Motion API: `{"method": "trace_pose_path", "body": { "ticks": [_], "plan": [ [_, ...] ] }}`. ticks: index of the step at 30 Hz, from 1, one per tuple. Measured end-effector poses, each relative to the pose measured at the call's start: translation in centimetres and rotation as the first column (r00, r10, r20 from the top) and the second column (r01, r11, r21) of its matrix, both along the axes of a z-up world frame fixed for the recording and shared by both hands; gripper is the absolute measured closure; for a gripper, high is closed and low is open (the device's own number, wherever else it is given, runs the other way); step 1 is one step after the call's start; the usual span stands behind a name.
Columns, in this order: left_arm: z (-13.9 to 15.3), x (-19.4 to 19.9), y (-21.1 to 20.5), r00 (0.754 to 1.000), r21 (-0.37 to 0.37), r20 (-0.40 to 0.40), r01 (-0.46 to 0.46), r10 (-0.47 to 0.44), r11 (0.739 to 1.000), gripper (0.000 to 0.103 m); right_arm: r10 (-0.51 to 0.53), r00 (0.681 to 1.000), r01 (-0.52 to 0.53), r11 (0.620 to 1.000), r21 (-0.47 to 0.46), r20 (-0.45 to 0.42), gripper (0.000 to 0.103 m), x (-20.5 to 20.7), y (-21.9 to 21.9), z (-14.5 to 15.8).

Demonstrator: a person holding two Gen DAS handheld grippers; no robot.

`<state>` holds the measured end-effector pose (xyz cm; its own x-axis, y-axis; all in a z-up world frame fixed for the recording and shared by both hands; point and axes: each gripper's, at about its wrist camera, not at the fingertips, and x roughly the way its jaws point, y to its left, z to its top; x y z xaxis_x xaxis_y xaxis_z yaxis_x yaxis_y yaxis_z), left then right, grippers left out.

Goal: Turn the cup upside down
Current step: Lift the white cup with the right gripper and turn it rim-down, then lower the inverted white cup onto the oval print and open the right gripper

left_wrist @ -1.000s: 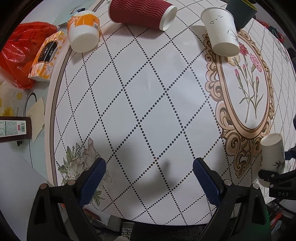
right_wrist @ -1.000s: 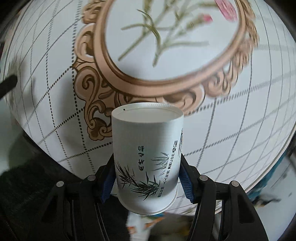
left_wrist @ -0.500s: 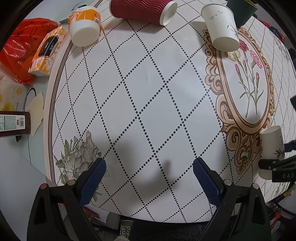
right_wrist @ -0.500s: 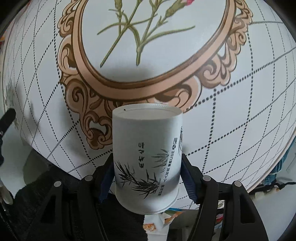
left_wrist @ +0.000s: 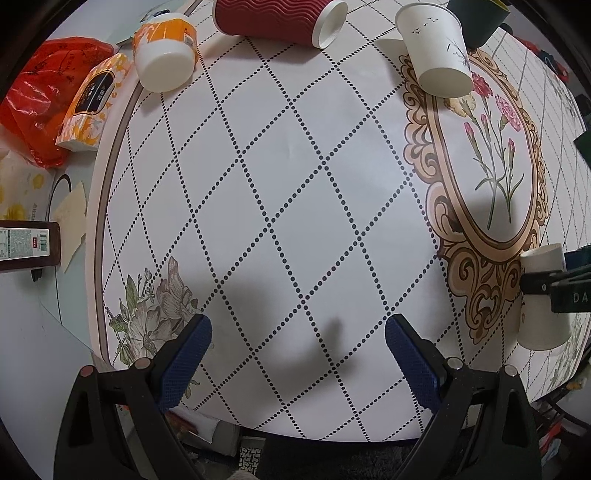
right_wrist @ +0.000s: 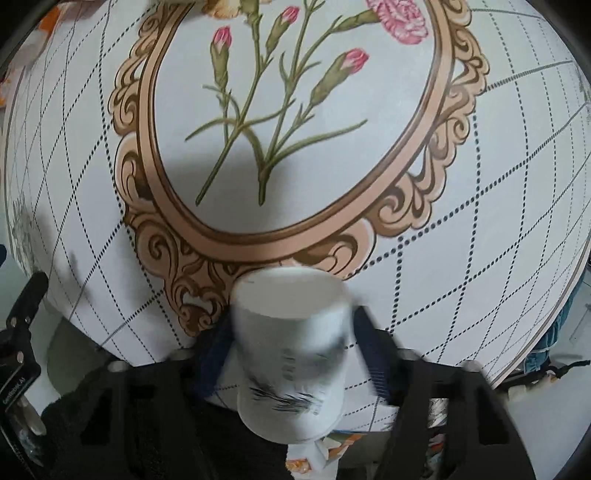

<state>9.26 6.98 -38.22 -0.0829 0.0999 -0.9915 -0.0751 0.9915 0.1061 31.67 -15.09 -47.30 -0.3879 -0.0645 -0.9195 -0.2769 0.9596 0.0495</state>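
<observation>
Cup (right_wrist: 291,354) pinched in right claw (right_wrist: 291,354) at six o'clock above tabletop (right_wrist: 461,258), inversion seemingly underway, unplaced; left claw (left_wrist: 297,354) spread, idle.

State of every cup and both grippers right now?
White bamboo-print paper cup: held, base facing away.
Right gripper: shut on it; blurred.
Left gripper: open, empty.
Red ribbed paper cup: on its side.
White bird-print paper cup: upside down.
Orange-and-white cup: upside down.

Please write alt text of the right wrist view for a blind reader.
The right gripper holds a white paper cup with dark leaf print, blurred by motion, over a white tablecloth with an ornate oval frame around pink flowers.
</observation>
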Motion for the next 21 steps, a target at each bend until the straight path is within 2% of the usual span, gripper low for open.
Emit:
{"method": "trace_pose_path", "body": {
  "ticks": [5,8,10,12,15,18,21],
  "plan": [
    [-0.5,1.3,-0.3,1.000,-0.017,-0.014,-0.004,0.004,1.000,0.007,-0.028,0.994,0.025,0.999,0.034,0.106,0.043,-0.9,-0.3,2.2],
    [-0.8,2.4,-0.5,1.000,-0.026,-0.025,-0.003,0.003,1.000,0.007,-0.072,0.970,0.056,0.996,0.076,0.230,0.043,-0.2,-1.1,4.2],
    [-1.1,3.0,-0.8,1.000,-0.027,-0.030,0.003,-0.004,1.000,0.007,-0.123,0.939,0.092,0.990,0.110,0.321,0.043,0.5,-1.9,5.7],
    [-1.1,3.6,-1.1,0.999,-0.028,-0.032,0.013,-0.014,1.000,0.007,-0.179,0.897,0.131,0.981,0.144,0.403,0.043,1.1,-2.8,6.9],
    [-1.3,4.5,-1.8,0.999,-0.026,-0.036,0.026,-0.027,0.999,0.007,-0.237,0.800,0.156,0.969,0.190,0.551,0.043,1.9,-4.0,8.6],
    [-1.3,5.5,-2.3,0.998,-0.020,-0.036,0.041,-0.042,0.999,0.007,-0.264,0.671,0.157,0.964,0.215,0.693,0.043,1.9,-4.6,9.7],
    [-1.4,6.1,-2.8,0.998,-0.016,-0.034,0.053,-0.054,0.998,0.007,-0.268,0.564,0.150,0.963,0.222,0.781,0.043,0.4,-3.4,8.1]
  ]
}}
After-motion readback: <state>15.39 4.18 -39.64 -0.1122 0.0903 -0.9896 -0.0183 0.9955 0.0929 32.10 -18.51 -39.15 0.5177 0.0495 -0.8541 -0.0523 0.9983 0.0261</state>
